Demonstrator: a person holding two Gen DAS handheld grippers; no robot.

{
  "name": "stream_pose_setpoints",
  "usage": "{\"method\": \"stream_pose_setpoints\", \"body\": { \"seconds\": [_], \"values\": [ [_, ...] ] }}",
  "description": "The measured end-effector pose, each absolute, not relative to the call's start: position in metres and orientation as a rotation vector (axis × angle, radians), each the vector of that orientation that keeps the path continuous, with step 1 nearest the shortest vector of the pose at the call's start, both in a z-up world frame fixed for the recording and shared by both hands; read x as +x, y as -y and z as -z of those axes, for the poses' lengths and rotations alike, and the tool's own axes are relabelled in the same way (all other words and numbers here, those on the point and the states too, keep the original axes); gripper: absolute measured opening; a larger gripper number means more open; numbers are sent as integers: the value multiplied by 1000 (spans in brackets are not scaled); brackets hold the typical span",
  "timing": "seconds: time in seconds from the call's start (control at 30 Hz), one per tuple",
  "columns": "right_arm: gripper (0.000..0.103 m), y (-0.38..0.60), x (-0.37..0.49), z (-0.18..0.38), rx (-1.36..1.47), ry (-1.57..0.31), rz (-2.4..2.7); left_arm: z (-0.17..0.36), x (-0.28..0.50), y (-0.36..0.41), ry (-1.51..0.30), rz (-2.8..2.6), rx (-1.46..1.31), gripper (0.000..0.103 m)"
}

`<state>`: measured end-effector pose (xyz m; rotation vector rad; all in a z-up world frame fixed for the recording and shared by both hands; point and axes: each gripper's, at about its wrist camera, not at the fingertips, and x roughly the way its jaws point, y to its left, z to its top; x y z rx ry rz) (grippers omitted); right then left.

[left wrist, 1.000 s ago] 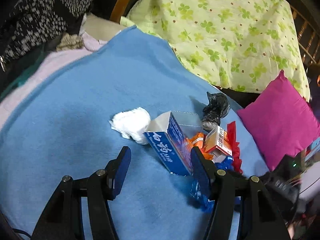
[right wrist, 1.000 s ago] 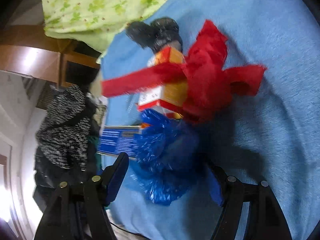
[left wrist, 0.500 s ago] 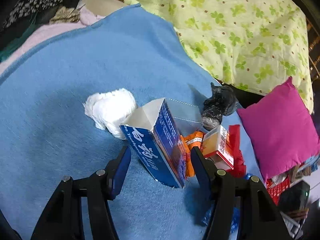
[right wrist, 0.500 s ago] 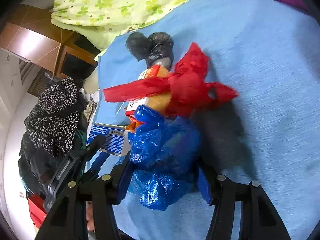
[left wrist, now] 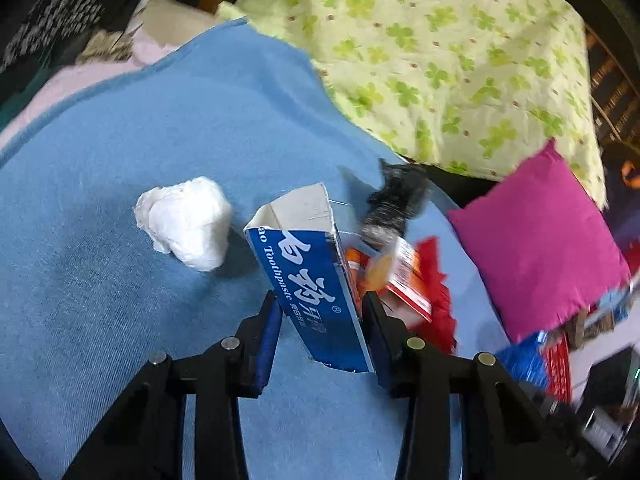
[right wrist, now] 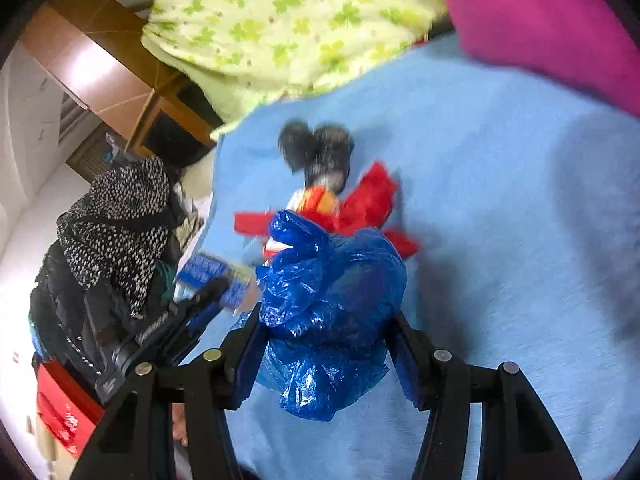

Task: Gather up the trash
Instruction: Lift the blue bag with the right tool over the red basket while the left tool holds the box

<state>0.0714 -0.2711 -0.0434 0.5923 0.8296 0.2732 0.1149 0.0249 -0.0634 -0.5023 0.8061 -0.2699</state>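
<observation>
On a bed spread with a blue blanket point(left wrist: 160, 128), two hand-held grippers work through a scatter of trash. The left gripper point(left wrist: 322, 312) has its fingers pressed against both sides of an open-ended blue toothpaste box point(left wrist: 312, 280), which stands tilted between them and looks gripped. The right gripper point(right wrist: 324, 332) is clamped on a crumpled blue plastic bag point(right wrist: 332, 300), which bulges out between and above its fingers. The rest of the litter lies on the blanket: a wad of white tissue point(left wrist: 186, 222) just left of the box, and to its right a cluster made up of a small orange-and-white carton point(left wrist: 400, 276), a red plastic scrap point(left wrist: 438, 300) beneath it, and a black crumpled bag point(left wrist: 394, 204) at the far side. A magenta cushion point(left wrist: 540, 248) and a green clover-print quilt point(left wrist: 440, 52) border the blanket. No bin or collection point can be made out, so the job appears to be at an early stage: two pieces in hand, at least four on the bed yet to be picked up.
</observation>
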Motion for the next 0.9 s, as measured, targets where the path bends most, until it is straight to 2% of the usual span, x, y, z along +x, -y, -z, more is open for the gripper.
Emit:
{"method": "stream_pose_setpoints", "body": {
  "seconds": [0.33, 0.67, 0.9],
  "values": [
    [61, 302, 29, -6, 502, -600, -167, 13, 63, 40, -666, 301, -105, 43],
    [61, 319, 7, -16, 426, -536, -84, -9, 37, 84, -609, 317, 65, 43],
    [61, 340, -4, -22, 466, -485, -84, -12, 27, 96, -606, 342, 79, 43]
  ]
}}
